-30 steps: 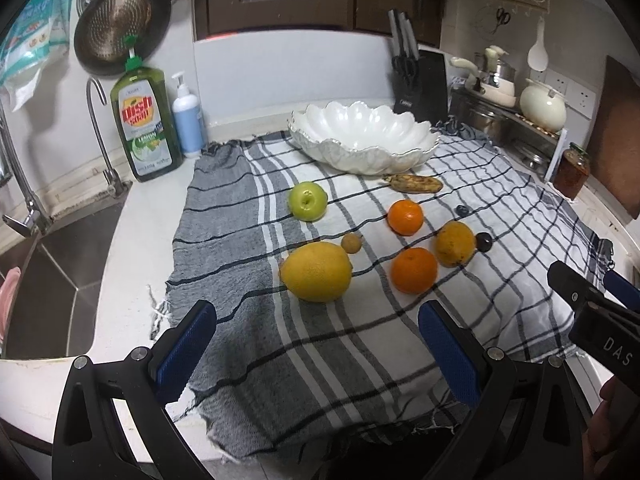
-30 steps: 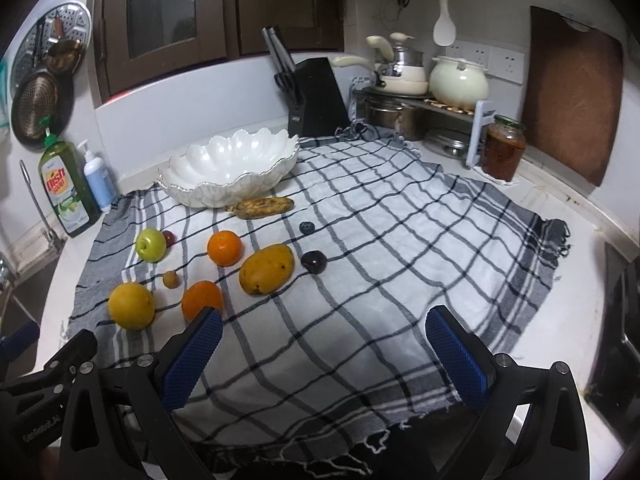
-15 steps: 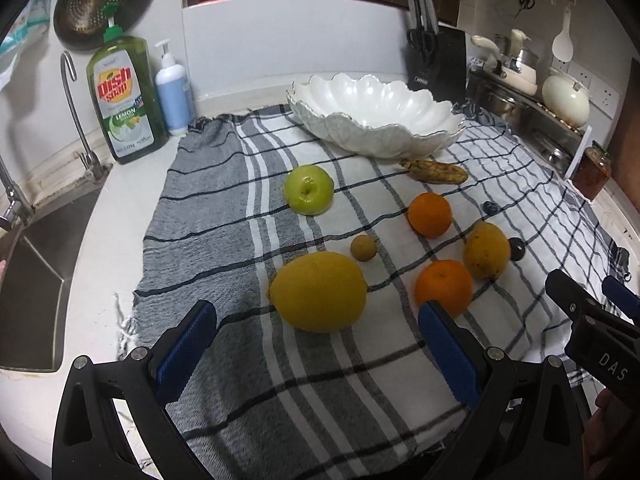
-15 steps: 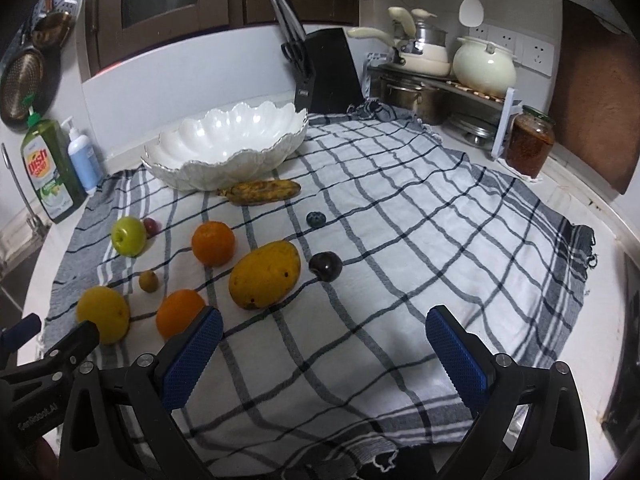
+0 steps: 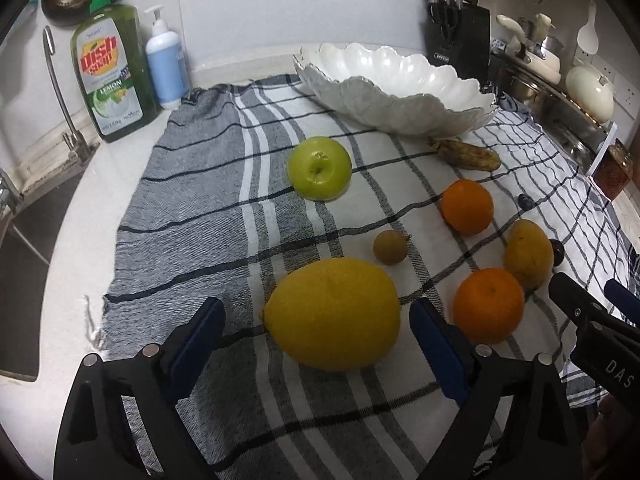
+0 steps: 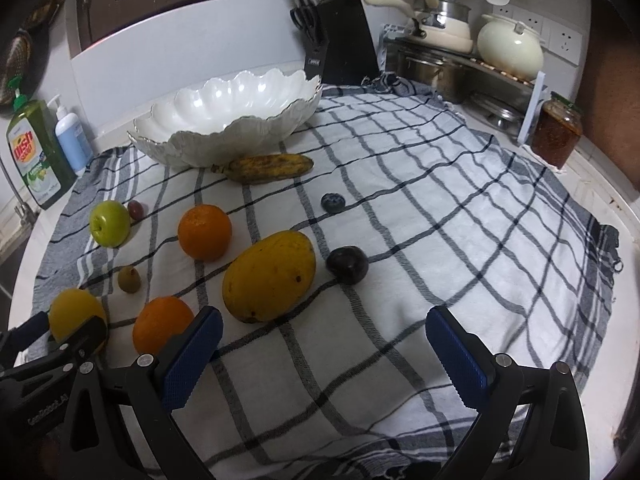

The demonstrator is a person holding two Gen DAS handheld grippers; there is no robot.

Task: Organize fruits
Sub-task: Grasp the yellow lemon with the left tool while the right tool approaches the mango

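Fruits lie on a checked cloth [image 5: 224, 208] in front of an empty white scalloped bowl [image 5: 394, 80]. My left gripper [image 5: 316, 332] is open, its blue pads on either side of a big yellow lemon [image 5: 332, 314], close but not touching. Beyond lie a green apple [image 5: 319, 168], a small brown fruit [image 5: 390, 247], two oranges [image 5: 489, 304] [image 5: 467, 206], a mango [image 5: 528, 258] and a spotted banana [image 5: 466, 155]. My right gripper [image 6: 320, 344] is open and empty, just short of the mango [image 6: 270, 275] and a dark plum [image 6: 347, 264].
A dish soap bottle [image 5: 112, 68] and pump bottle [image 5: 166, 68] stand at the back left by the sink [image 5: 24, 240]. A knife block [image 6: 344, 48], pots on a rack [image 6: 464, 52] and a jar [image 6: 557, 132] line the back right. A blueberry [image 6: 333, 202] lies mid-cloth.
Both grippers have moved forward and lower toward the fruit. The lemon now sits between my left pads; the mango is closer to my right gripper.
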